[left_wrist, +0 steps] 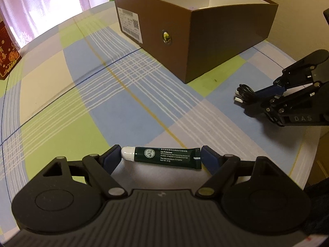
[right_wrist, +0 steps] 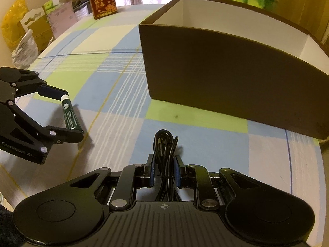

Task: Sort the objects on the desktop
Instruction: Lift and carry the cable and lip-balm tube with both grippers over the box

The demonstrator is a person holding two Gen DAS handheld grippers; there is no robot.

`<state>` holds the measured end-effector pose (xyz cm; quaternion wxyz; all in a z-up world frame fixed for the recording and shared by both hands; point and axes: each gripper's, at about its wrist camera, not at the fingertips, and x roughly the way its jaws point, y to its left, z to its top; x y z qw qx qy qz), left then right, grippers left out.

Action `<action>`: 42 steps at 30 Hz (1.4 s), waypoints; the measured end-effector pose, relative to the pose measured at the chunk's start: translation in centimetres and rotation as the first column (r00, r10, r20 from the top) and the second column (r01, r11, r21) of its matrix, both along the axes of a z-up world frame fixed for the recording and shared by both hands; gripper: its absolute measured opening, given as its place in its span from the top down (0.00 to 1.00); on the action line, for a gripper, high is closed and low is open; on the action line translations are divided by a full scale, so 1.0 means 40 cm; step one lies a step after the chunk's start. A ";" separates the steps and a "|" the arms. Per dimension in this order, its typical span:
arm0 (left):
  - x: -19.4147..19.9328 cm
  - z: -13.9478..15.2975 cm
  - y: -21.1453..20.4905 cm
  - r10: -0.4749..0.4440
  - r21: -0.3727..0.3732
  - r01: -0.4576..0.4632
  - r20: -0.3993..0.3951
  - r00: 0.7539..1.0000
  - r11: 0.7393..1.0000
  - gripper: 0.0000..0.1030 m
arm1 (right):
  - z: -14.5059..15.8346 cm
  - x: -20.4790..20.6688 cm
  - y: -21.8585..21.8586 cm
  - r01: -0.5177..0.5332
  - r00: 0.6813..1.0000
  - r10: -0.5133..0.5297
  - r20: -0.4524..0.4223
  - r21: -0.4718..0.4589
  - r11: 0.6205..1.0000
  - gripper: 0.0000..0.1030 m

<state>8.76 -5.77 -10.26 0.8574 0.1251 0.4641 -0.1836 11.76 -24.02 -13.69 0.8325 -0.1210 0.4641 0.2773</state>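
Coiled black cable (right_wrist: 164,156) pinched in my right gripper (right_wrist: 163,171), lip-balm tube (left_wrist: 164,158) clamped lengthwise, cap to crimp, in my left gripper (left_wrist: 160,157); both pickups look done, so next I must carry them over the far brown box (left_wrist: 205,41) rim.

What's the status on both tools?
Left tool spans tube end to end. Right tool shut on cable. Box ahead, path clear.

A matt checked cloth (left_wrist: 144,86) covers the worktop. The brown box (left_wrist: 226,41) looks like smooth cardboard, white inside, with a paper label (left_wrist: 130,23). The lip balm tube (left_wrist: 166,157) is glossy plastic; the coiled cable (right_wrist: 165,144) has shiny black sheathing.
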 end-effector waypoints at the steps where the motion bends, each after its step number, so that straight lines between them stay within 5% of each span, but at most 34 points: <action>1: -0.001 0.003 -0.002 -0.003 -0.001 0.003 0.002 1.000 1.000 0.22 | 0.003 -0.002 -0.003 0.002 1.000 -0.002 0.001 0.003 1.000 0.85; 15: -0.022 0.066 -0.034 -0.025 -0.032 0.026 0.038 0.999 0.999 0.22 | 0.050 -0.011 -0.044 0.026 1.000 -0.026 0.008 0.042 0.999 0.85; 42: 0.060 0.254 -0.186 -0.093 -0.142 0.118 0.172 0.981 0.983 0.22 | 0.270 0.088 -0.213 0.049 0.997 -0.061 0.044 0.225 0.973 0.85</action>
